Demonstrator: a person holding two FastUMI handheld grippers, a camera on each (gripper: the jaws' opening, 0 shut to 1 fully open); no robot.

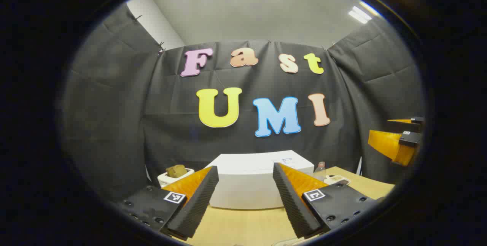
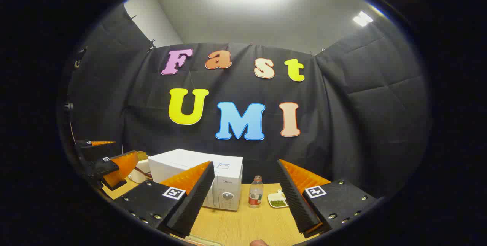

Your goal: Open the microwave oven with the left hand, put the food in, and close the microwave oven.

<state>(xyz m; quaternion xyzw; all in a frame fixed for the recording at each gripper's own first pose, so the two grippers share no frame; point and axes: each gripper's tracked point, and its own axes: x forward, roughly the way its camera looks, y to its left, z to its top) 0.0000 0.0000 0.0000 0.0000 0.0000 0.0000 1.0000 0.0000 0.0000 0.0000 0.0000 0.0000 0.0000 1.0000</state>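
Both hand-held grippers agape; microwave [image 1: 247,181] ahead of left hand-held gripper [image 1: 245,191], apart.

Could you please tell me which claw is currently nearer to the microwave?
Left, I think. The left claw points straight at the microwave, which sits close between its open fingers. The right claw is off toward the bottle side, and the microwave looks smaller from there.

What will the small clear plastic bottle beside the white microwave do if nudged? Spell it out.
The small clear plastic bottle stands upright, tall and narrow, so it would probably tip rather than slide. Once down, its round body would likely roll on the wooden table. It looks light, though its contents are unclear.
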